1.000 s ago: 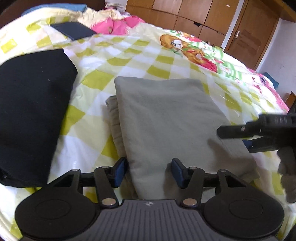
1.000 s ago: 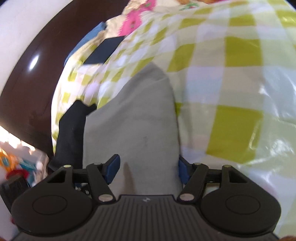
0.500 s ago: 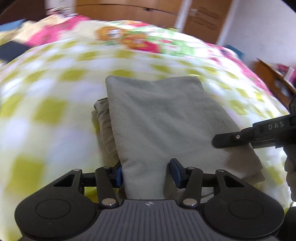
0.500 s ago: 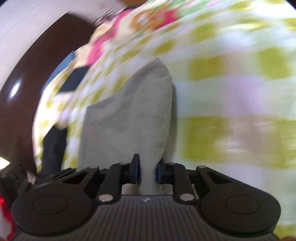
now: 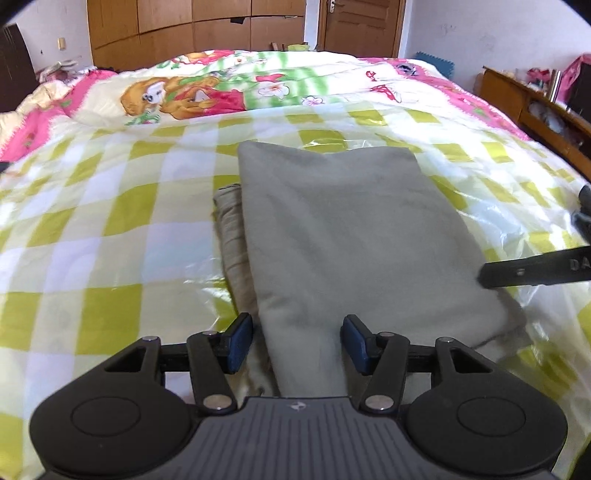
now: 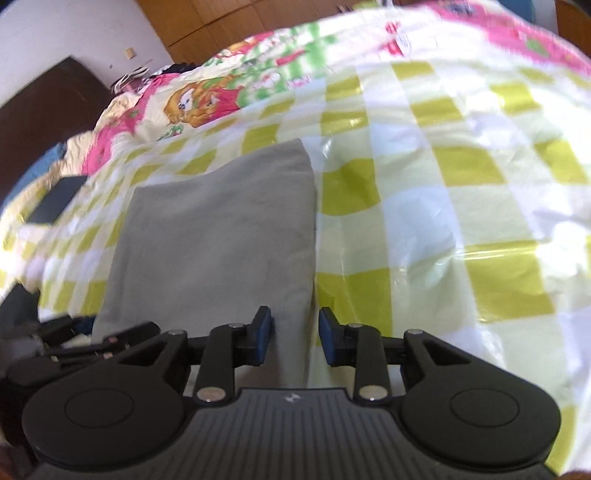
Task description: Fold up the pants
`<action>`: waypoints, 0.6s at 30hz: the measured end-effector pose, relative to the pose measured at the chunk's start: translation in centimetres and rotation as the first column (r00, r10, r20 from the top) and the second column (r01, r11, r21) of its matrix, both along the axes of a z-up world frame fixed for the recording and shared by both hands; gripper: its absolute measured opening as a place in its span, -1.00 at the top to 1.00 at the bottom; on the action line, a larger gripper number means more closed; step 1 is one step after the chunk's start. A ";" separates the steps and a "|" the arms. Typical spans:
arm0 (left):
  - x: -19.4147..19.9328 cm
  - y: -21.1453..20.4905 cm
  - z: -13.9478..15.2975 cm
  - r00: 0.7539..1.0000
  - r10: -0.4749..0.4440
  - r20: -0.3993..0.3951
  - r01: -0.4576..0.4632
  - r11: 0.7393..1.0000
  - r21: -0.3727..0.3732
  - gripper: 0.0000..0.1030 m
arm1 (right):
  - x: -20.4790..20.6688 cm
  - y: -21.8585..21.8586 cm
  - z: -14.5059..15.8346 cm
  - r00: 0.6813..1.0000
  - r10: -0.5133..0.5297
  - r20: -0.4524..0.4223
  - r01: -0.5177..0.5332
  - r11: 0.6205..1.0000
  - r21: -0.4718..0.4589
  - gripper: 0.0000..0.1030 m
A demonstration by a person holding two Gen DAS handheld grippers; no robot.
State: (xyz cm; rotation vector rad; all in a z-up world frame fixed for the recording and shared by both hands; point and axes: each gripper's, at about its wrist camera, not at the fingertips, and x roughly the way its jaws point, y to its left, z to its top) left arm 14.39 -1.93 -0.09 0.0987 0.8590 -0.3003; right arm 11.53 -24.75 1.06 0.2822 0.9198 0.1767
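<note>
Lying on the bed (image 5: 110, 206), the pants (image 5: 343, 236) form a compact grey rectangle on the yellow-and-white checked cover, with a beige layer (image 5: 232, 236) projecting along the left edge. Judged from this shape, the folding is at or near its final step: the bundle is already reduced to a small stack, and both grippers sit at its near edge.

The left gripper (image 5: 297, 341) stands about half open and is opening; the near left corner of the pants lies between its blue pads (image 5: 239, 341), and the pads do not press on the cloth. The right gripper (image 6: 294, 334) has a narrower gap and is also opening; the near right edge of the pants runs between its pads without visible clamping.

Next move, as a judgement: either a last fold away from the near edge, which calls for both grippers to close on the near corners together and lift evenly, or a withdrawal if the fold is accepted. The projecting beige layer may call for squaring first.

View differences:
- The left wrist view shows the beige layer, the wardrobe (image 5: 192, 33), the door (image 5: 360, 27) and one finger of the right gripper entering from the right.
- The right wrist view shows the dark headboard (image 6: 40, 110), a dark item (image 6: 55, 199) far left on the bed, and the right edge of the pants; the beige layer is hidden there.
</note>
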 end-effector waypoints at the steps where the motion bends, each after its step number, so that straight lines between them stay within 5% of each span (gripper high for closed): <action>1: -0.4 -0.1 0.2 1.000 0.004 0.008 -0.004 1.000 0.018 -0.28 | -0.7 0.3 0.2 1.000 0.004 0.013 -0.004 1.000 -0.017 0.40; 18: -7.7 -0.6 3.3 0.996 -0.004 0.085 0.000 0.999 0.044 -0.28 | -7.3 3.8 2.1 0.999 0.017 0.038 -0.018 1.000 0.018 0.23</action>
